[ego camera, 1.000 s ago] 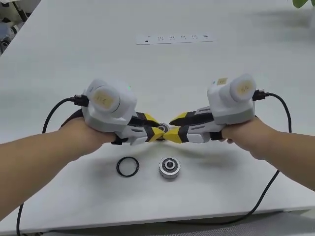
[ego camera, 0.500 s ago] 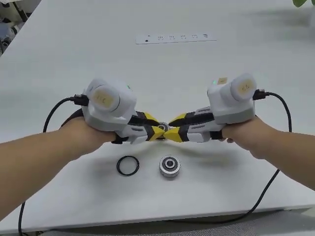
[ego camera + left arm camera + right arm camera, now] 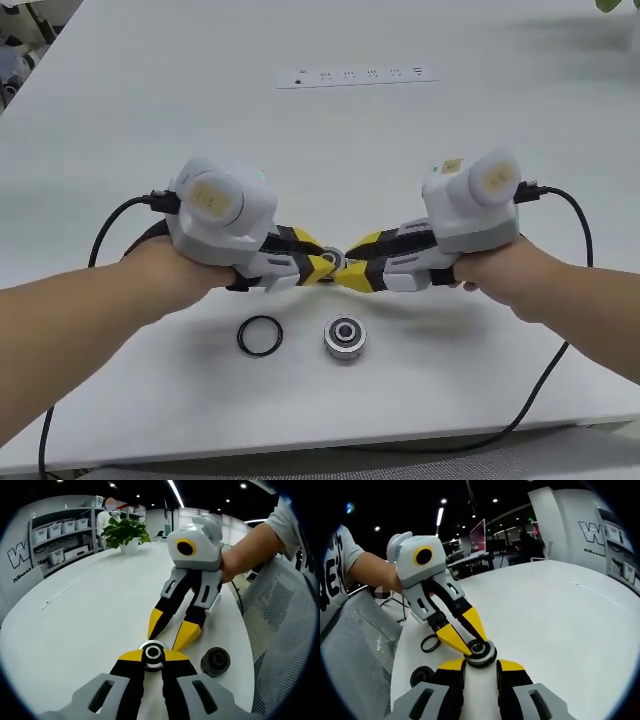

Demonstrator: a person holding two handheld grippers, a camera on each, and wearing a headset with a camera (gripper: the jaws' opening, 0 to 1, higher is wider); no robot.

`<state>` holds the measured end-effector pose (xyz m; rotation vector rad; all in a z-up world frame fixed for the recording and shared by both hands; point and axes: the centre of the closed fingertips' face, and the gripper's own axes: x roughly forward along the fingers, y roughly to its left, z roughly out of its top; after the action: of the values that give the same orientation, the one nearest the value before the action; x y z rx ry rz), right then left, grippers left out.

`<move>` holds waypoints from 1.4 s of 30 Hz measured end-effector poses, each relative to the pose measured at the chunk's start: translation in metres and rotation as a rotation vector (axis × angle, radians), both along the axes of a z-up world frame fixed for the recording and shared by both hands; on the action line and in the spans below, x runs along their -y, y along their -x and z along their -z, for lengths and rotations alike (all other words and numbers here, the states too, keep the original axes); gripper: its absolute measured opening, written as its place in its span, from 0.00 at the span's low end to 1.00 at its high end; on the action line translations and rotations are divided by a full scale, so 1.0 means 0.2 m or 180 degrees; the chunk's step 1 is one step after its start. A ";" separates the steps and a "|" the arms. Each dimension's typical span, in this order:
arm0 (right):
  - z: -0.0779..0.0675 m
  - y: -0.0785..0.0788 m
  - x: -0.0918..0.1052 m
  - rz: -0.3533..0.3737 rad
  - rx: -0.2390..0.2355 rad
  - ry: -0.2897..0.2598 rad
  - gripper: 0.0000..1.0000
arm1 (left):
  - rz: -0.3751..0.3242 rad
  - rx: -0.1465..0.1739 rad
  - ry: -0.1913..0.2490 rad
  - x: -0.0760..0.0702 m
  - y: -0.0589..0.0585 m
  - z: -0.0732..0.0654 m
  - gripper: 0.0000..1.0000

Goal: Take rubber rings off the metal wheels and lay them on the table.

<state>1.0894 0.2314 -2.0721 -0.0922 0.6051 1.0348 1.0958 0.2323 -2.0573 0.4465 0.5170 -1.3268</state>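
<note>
The metal wheel (image 3: 152,655) we are working on is up in the air, above the near part of the bench (image 3: 450,140). It is caught between the two tools, which meet nose to nose in front of us. In the right gripper view a dark band runs round its rim, which we take for its rubber ring (image 3: 481,661), not yet off.

The left gripper (image 3: 153,657) is clenched on the wheel, one yellow finger on each side of it. We judge this to be the anchoring hold, keeping the wheel from turning or slipping while the other tool works at the ring. The right gripper (image 3: 482,665) comes at it from the opposite side. Its fingers stand apart at about the wheel's width, with the tips against the rim. Whether they actually pinch the ring or merely straddle it we cannot tell. Holding the piece off the bench gives both tools room around the rim.

Below the grippers a loose ring (image 3: 260,337) lies flat on the bench. Just beside it, not touching, sits a second wheel (image 3: 345,338); we cannot tell whether that one carries a ring. We judge one ring done and this one in hand. Farther back a power strip (image 3: 357,77) lies well apart from the work.
</note>
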 end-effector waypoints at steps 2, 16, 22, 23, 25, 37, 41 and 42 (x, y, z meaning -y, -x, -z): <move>0.00 0.00 0.00 -0.0004 -0.0003 0.0004 0.22 | 0.0000 0.0000 0.0000 0.00 0.00 0.00 0.07; 0.01 0.02 -0.01 -0.0068 0.0021 0.0062 0.18 | 0.0000 0.0001 0.0008 0.00 0.00 0.00 0.07; 0.00 0.03 -0.02 -0.0083 0.0038 0.0084 0.17 | -0.0010 0.0000 0.0013 0.00 0.00 0.00 0.07; 0.00 0.03 -0.02 -0.0085 0.0041 0.0088 0.17 | -0.0012 0.0000 0.0013 0.00 0.00 0.00 0.07; 0.00 0.03 -0.02 -0.0090 0.0053 0.0097 0.17 | -0.0012 0.0001 0.0012 0.00 -0.01 0.00 0.07; 0.00 0.03 -0.02 -0.0090 0.0047 0.0093 0.14 | -0.0023 -0.0001 0.0013 0.00 -0.01 0.01 0.07; 0.00 0.04 -0.02 -0.0091 0.0036 0.0088 0.14 | -0.0036 0.0001 0.0015 0.00 -0.01 0.01 0.07; 0.00 0.04 -0.02 -0.0093 0.0037 0.0089 0.14 | -0.0036 0.0003 0.0015 0.00 -0.01 0.01 0.07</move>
<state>1.0823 0.2345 -2.0711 -0.1319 0.6092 1.0537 1.0975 0.2325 -2.0584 0.4395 0.5148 -1.3169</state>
